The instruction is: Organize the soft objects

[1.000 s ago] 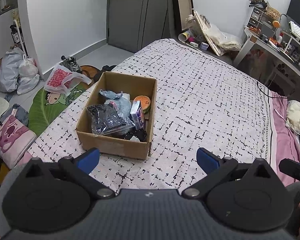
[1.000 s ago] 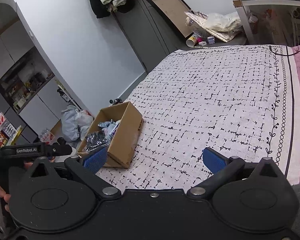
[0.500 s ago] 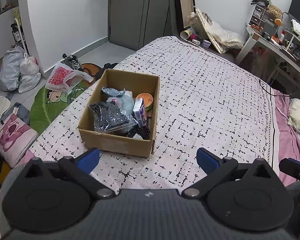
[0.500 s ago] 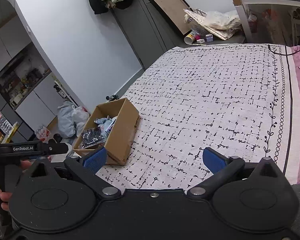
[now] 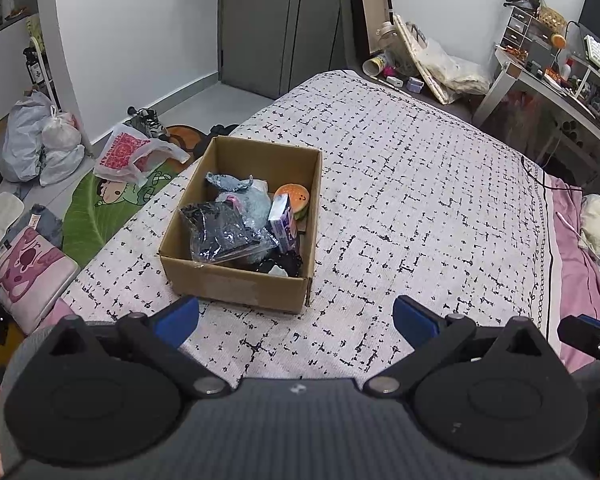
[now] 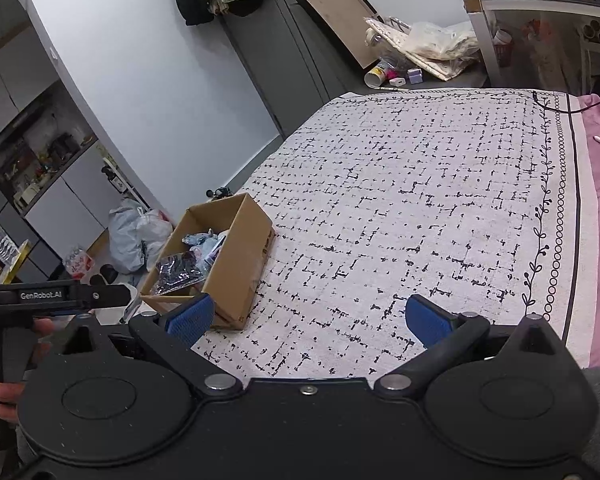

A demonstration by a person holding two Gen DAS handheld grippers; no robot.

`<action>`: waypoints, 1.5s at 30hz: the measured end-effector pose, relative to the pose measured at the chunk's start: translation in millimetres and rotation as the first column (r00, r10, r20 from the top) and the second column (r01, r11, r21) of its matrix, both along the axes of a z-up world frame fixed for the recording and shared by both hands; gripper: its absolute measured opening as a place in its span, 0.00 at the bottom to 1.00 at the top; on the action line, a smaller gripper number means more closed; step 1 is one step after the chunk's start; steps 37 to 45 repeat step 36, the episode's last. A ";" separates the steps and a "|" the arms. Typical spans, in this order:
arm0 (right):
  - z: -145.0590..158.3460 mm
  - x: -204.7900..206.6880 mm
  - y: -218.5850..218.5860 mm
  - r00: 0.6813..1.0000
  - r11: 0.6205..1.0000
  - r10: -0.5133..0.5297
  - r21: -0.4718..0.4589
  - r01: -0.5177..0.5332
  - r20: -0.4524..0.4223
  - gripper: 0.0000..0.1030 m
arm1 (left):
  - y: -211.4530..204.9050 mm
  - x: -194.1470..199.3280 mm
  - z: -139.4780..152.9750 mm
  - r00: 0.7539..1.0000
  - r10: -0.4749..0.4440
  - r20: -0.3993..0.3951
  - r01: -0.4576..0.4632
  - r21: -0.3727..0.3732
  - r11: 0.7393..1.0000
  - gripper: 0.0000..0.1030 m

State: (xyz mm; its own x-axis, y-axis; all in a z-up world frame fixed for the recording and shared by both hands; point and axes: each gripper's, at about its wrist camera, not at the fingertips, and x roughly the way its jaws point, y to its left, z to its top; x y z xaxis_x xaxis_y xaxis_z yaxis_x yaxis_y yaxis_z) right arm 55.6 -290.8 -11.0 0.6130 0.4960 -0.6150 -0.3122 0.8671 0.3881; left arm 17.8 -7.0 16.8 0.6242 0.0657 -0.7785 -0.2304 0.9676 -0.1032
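A cardboard box (image 5: 240, 276) sits on the patterned bedspread (image 5: 420, 208), centre-left in the left wrist view and at lower left in the right wrist view (image 6: 240, 240). It holds the soft things: a clear plastic bag of dark fabric (image 5: 220, 232) at the near left, a grey-blue plush (image 5: 236, 190) behind it, an orange round squishy toy (image 5: 294, 198) against the right wall, and a small purple-and-white carton (image 5: 282, 220) standing on edge between them.

The left tongs (image 5: 296, 316) hang just short of the box's near wall, spread wide and empty. The right tongs (image 6: 308, 316) are likewise wide apart and hold nothing, over bare bedspread to the right of the box.

All of this looks light and yielding. The bag is probably slippery and will sag, so a pinch on a bunched fold near its top should hold best. The plush should take a firm squeeze through its body. The squishy toy may deform and pop out, so grip it across the middle.
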 end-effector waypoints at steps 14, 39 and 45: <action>0.4 -4.1 2.7 1.000 0.999 -0.009 -0.037 0.009 0.018 1.00 | -6.5 0.7 -6.1 0.999 -0.026 -0.031 0.026 0.009 1.000 0.99; -0.9 -4.7 5.0 1.000 0.998 -0.001 -0.059 0.002 0.021 1.00 | -11.2 -0.5 0.4 0.999 -0.041 -0.014 0.041 0.030 0.999 0.99; -0.9 -4.7 5.0 1.000 0.998 -0.001 -0.059 0.002 0.021 1.00 | -11.2 -0.5 0.4 0.999 -0.041 -0.014 0.041 0.030 0.999 0.99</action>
